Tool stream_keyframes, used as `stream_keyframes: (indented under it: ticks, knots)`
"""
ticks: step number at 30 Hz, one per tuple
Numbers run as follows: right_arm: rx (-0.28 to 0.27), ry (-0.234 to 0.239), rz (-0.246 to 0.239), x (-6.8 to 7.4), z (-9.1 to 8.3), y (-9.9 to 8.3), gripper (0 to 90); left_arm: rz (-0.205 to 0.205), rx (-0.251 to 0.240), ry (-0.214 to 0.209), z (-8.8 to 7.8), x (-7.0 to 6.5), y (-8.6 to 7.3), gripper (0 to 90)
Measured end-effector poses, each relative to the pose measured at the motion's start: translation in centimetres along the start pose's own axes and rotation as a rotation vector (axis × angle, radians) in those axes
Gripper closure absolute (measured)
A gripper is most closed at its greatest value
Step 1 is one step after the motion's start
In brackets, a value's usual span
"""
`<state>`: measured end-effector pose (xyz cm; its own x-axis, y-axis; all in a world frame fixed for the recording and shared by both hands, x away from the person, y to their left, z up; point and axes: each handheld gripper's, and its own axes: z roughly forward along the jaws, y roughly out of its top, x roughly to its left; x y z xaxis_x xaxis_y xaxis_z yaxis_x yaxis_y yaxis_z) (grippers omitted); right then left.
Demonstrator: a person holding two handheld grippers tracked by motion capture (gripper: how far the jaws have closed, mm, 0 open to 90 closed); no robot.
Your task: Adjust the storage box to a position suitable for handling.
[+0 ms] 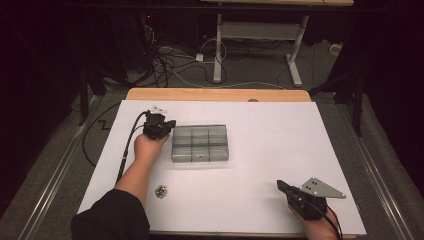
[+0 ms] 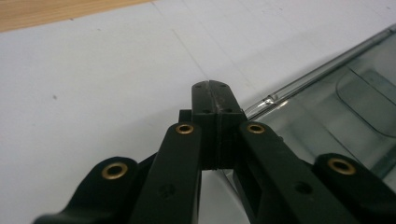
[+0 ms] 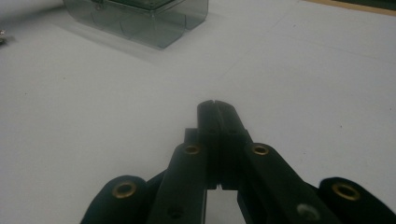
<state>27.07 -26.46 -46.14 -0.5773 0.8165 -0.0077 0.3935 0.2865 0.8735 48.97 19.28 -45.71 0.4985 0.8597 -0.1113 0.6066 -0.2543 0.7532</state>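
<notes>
left tongs [image 1: 167, 125], jaws pressed together and empty, sit at the far left corner of the clear compartment box [image 1: 200, 143], probably placed to nudge or steady it. right tongs [image 1: 284, 186], also together, rest well apart near the front edge. small metal part [image 1: 160, 191] lies loose in front of the box. white surface [image 1: 280, 145] over wood; dim room, cables on the floor behind.

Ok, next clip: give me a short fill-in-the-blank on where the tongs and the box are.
1. The jaws of the left tongs are ____.
2. The left tongs sit at the ____ end of the clear plastic compartment box in the high view.
3. The right tongs rest on the white sheet and hold ____.
4. The small metal part lies ____ the box.

Missing words: shut; left; nothing; outside
</notes>
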Motion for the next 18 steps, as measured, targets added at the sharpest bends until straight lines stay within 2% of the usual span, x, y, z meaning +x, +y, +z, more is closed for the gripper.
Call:
stream_keyframes:
  ticks: [1,2,3,4,10,13,14,16,18]
  knots:
    - [0.001,0.000,0.000,0.0,0.0,0.0,90.0,0.001,0.001,-0.019,-0.4,-0.7,-0.5,87.5]
    - [0.001,0.001,0.002,0.1,0.1,0.0,90.0,0.001,0.001,-0.019,-0.4,-0.7,-0.5,87.5]
    - [0.001,0.003,-0.004,0.0,0.1,0.0,90.0,0.020,0.005,-0.027,-0.9,-1.6,-1.0,87.5]
    - [0.003,0.004,-0.004,0.1,0.2,0.0,90.0,0.020,0.005,-0.027,-0.9,-1.6,-1.0,87.4]
    - [0.010,0.008,-0.009,0.4,0.5,0.2,90.0,0.078,0.004,-0.052,-2.6,-4.2,-2.7,87.5]
    - [0.013,0.010,-0.009,0.5,0.7,0.2,90.0,0.086,0.009,-0.068,-3.3,-5.1,-3.4,87.6]
    - [0.016,0.012,-0.005,0.5,0.8,0.3,90.0,0.092,0.012,-0.074,-3.7,-5.8,-3.9,87.7]
    - [0.012,0.014,-0.011,0.5,1.0,0.4,90.0,0.098,0.009,-0.072,-4.0,-6.1,-4.1,87.6]
    - [0.010,0.017,-0.007,0.4,1.2,0.5,90.0,0.108,0.011,-0.073,-4.7,-7.1,-4.9,87.7]
